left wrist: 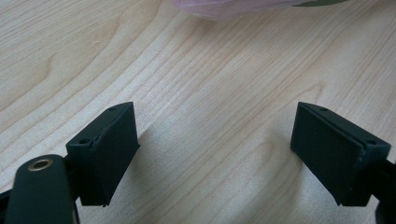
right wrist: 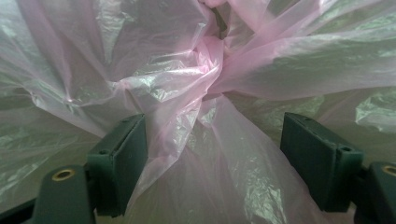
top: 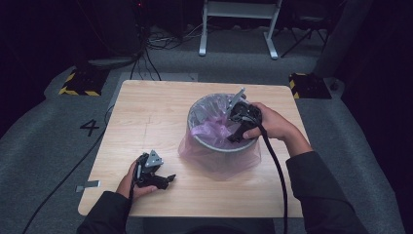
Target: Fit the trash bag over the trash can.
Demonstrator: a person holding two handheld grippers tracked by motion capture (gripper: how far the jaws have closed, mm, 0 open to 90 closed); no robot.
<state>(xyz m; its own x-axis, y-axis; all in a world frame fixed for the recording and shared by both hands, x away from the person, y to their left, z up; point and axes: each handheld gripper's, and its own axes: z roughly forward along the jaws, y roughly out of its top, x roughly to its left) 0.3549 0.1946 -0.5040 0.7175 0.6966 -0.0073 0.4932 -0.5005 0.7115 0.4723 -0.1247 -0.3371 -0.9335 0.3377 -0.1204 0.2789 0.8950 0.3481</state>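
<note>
Pale wooden worktop (top: 146, 117) in a dim room. Metal bin (top: 221, 146) right of centre, lined with a pink bag (right wrist: 205, 60). Right tool (top: 239, 132) inside the rim, jaws wide astride gathered plastic, seemingly ungripped. Left tool (top: 163, 181) near the front-left corner, jaws wide, empty.

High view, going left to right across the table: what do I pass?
left gripper, open and low over the table → pink bag lining the grey bin → right gripper, open, reaching into the bin.
</note>
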